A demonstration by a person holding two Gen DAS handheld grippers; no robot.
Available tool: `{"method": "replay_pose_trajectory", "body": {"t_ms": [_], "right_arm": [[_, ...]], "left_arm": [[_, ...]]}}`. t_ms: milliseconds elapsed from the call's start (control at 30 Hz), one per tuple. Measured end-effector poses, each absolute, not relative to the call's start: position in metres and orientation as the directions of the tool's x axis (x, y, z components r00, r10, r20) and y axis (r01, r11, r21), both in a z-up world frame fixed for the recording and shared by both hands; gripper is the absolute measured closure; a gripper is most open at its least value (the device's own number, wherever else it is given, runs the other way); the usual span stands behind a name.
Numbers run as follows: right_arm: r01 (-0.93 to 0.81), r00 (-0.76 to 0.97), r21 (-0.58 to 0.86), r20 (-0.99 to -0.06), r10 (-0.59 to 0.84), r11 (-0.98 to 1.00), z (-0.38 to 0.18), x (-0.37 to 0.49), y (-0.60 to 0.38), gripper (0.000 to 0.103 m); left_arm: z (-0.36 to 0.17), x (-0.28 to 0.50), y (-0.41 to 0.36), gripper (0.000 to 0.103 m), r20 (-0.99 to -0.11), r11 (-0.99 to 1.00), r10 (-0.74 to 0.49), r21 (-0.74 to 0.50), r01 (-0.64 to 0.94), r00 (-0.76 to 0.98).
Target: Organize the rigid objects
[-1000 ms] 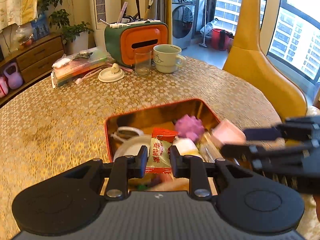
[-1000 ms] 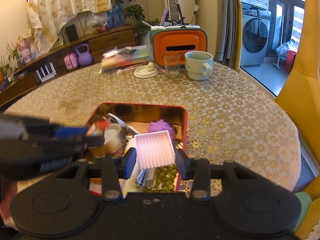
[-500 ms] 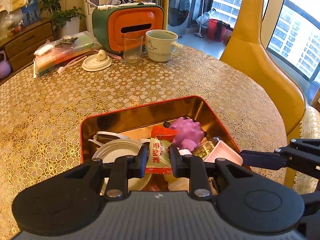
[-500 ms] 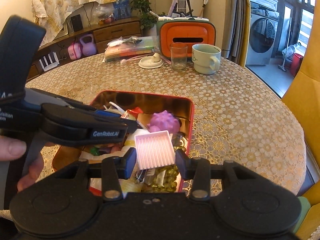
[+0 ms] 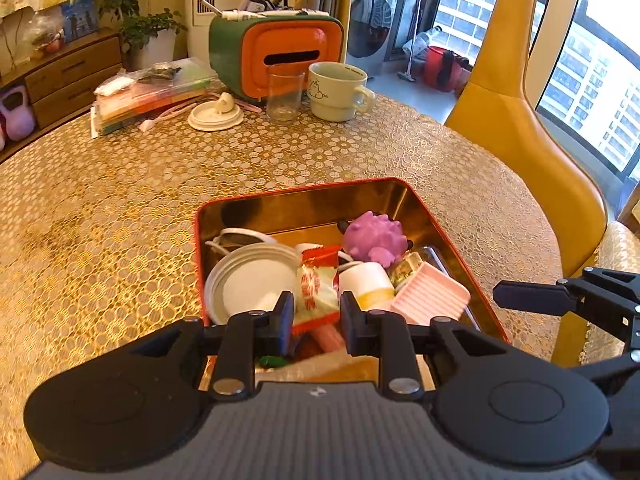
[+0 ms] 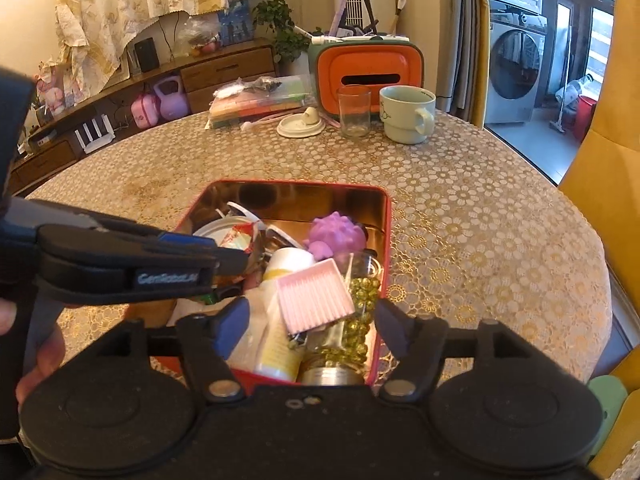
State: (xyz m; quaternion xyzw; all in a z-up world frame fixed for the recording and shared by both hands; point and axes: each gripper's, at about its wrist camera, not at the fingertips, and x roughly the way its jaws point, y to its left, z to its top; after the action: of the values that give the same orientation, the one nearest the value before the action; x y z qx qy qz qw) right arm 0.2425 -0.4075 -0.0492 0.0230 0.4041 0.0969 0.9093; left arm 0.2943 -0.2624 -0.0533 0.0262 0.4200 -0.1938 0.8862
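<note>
- One red tin (image 5: 448,236) sits on the table near the person; in it lie one purple spiky ball (image 5: 374,238), one round white lid (image 5: 256,280), one pink ribbed tray (image 6: 314,294), one white-and-yellow bottle (image 5: 366,284) and one jar of yellow beads (image 6: 356,332), all crowded together.
- One snack packet (image 5: 316,292), red and white, stands between the narrow-set jaws of the left gripper (image 5: 314,314), which is clamped on it just above the tin's contents.
- The right gripper (image 6: 312,324) has just been opening; its jaws now stand wide apart on either side of the pink ribbed tray, which rests tilted on the bottle and beads, free of the pads.
- Both grippers point steeply down over the tin; part of a hand (image 6: 38,360) shows on the left gripper's handle.
- The round table wears a gold lace-patterned cloth (image 5: 120,200). Farther back stand one glass (image 5: 284,94), one pale mug (image 5: 338,90) and one orange-and-green box (image 5: 280,56).
- One yellow chair (image 5: 532,152) stands beside tall windows.
</note>
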Motion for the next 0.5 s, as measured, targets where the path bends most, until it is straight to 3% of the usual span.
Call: {"method": "replay_pose_trajectory", "body": {"t_ms": [100,133,200,233,267,500], "right_arm": [[-0.155,0.662,0.124,-0.724,0.196,0.98,-0.044,0.234,-0.405,0.03],[-0.156,0.665,0.125,-0.72,0.197,0.98,-0.042,0.231,-0.405,0.029],[-0.153,0.671,0.127,-0.714,0.197,0.98,-0.039,0.224,-0.404,0.025],[-0.152,0.674,0.132,-0.712,0.2,0.98,-0.038,0.221,-0.404,0.024],[-0.15,0.676,0.136,-0.709,0.202,0.979,-0.036,0.218,-0.404,0.023],[-0.126,0.712,0.181,-0.668,0.216,0.975,-0.022,0.195,-0.409,0.012]], "left_arm": [[-0.046,0.282,-0.254,0.079,-0.744,0.924,-0.329,-0.125,0.363,0.582],[-0.044,0.279,-0.252,0.074,-0.74,0.923,-0.332,-0.128,0.362,0.584],[-0.039,0.27,-0.246,0.055,-0.729,0.925,-0.332,-0.127,0.358,0.599],[-0.036,0.265,-0.243,0.038,-0.719,0.926,-0.332,-0.127,0.355,0.61],[-0.033,0.261,-0.239,0.031,-0.707,0.926,-0.337,-0.13,0.354,0.622],[-0.018,0.235,-0.226,0.031,-0.681,0.926,-0.343,-0.129,0.355,0.648]]}}
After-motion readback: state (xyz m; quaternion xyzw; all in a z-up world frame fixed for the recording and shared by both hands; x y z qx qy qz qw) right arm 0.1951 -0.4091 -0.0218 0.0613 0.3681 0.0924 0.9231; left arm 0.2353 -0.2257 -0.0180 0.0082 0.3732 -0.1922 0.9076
